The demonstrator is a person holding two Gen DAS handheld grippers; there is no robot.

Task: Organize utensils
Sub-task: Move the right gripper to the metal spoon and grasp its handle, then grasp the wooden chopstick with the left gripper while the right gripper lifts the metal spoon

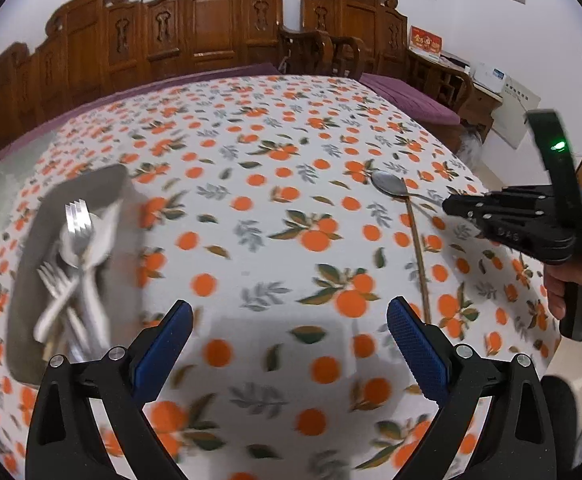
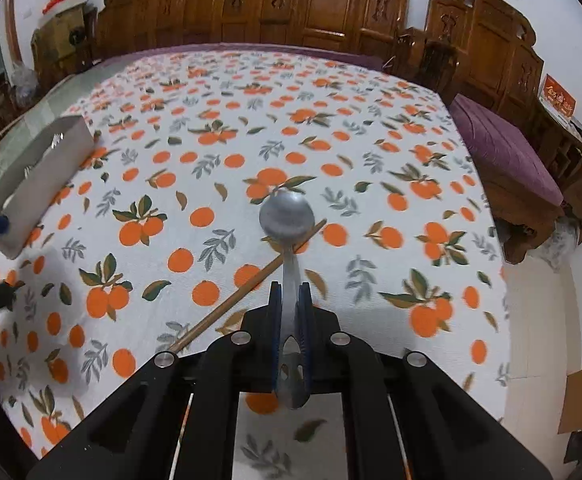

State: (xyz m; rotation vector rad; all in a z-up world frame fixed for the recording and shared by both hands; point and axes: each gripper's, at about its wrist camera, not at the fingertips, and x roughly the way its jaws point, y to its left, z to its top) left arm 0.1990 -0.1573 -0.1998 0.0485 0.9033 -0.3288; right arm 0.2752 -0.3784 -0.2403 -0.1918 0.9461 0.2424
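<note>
My right gripper (image 2: pixel 290 292) is shut on the handle of a metal spoon (image 2: pixel 287 216), whose bowl points away over the table. The spoon (image 1: pixel 389 182) and the right gripper (image 1: pixel 451 204) also show at the right in the left wrist view. A single wooden chopstick (image 2: pixel 247 288) lies on the cloth under the spoon; in the left wrist view the chopstick (image 1: pixel 419 256) runs toward me. My left gripper (image 1: pixel 289 320) is open and empty above the cloth. A grey tray (image 1: pixel 119 184) at the left holds forks (image 1: pixel 77 220) and spoons; the tray (image 2: pixel 43 184) also shows at far left in the right wrist view.
The table wears a white cloth with orange fruit print (image 1: pixel 275 216). Carved wooden chairs (image 1: pixel 211 24) stand behind it, and a purple cushioned bench (image 2: pixel 503 160) at the right. The table's right edge (image 2: pixel 503 280) drops to a light floor.
</note>
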